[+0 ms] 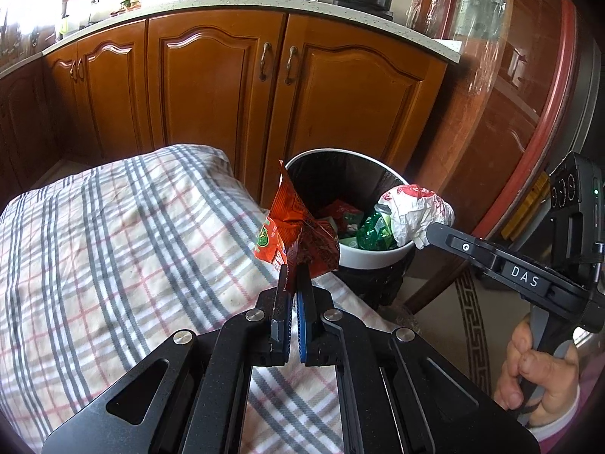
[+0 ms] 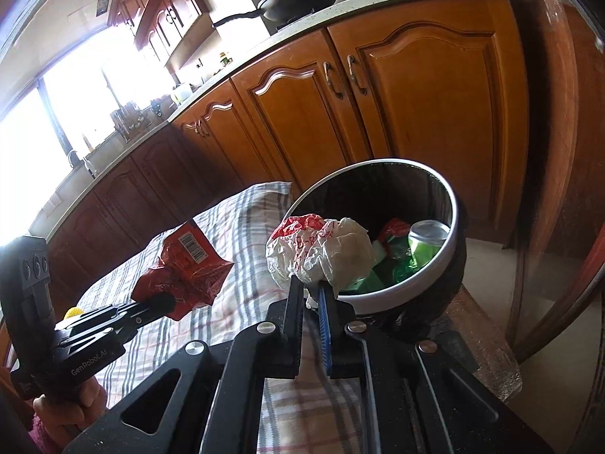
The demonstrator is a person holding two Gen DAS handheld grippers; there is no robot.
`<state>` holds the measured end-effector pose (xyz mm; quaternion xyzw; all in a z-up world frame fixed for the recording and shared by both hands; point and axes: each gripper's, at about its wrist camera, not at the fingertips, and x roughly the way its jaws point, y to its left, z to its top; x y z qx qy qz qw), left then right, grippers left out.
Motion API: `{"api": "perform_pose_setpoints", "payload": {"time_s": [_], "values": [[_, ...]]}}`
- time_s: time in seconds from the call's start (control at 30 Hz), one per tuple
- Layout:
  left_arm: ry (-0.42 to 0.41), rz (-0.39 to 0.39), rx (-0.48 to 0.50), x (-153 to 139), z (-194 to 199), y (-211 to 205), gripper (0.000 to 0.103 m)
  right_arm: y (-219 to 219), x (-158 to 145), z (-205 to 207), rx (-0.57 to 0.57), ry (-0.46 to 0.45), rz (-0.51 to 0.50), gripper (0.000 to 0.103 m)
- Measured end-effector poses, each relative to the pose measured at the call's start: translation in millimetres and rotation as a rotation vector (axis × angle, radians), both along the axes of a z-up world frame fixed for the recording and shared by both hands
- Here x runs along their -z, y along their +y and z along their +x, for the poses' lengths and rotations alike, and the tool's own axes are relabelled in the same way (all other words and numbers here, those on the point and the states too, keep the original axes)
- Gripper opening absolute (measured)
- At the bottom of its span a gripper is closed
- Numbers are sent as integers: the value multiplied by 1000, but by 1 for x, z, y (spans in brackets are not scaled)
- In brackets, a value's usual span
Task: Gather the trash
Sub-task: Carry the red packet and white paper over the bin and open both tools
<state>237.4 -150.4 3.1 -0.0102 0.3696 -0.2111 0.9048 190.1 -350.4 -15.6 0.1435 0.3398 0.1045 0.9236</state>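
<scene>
Red foil, crumpled and printed with a green badge, stands up from the left gripper (image 1: 291, 276), whose jaws are pinched together on the lower edge of this snack wrapper (image 1: 293, 227); in the right wrist view the same wrapper shows a barcode panel and hangs over the checked tablecloth (image 1: 113, 234), short of the bin. The right gripper (image 2: 311, 287) is likewise clamped tight, on a wad of white paper with red print (image 2: 321, 251), a crumpled food wrapper by the look of it, and that wad sits just at the near rim of the waste bin (image 2: 455, 212), partly over the opening. The bin is a round one with a white rim and a dark liner, standing off the far corner of the covered table in front of the wooden kitchen cabinets (image 1: 227, 94); it already holds green packets, a red packet and what looks like a green can (image 2: 429, 238). So the step in hand is the carry: both pieces are lifted clear of the cloth and brought toward the bin, neither yet released. The paper wad looks closer to ready; it probably needs only a little more reach so that it hangs wholly inside the rim before the jaws part. The red wrapper has farther to go, across the table edge and over the near lip. Both pieces are light and springy, so a release too close to the rim could let them catch there or drop outside onto the floor; letting go well over the middle seems the safer choice.
</scene>
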Motion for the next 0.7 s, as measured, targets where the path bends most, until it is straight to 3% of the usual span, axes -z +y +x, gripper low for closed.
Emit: {"api": "perform_pose_setpoints", "payload": {"time_s": [0.7], "values": [[-27,56,85,-9,34,-53,2,-25,-2,24,46,-1,-9,8]]}}
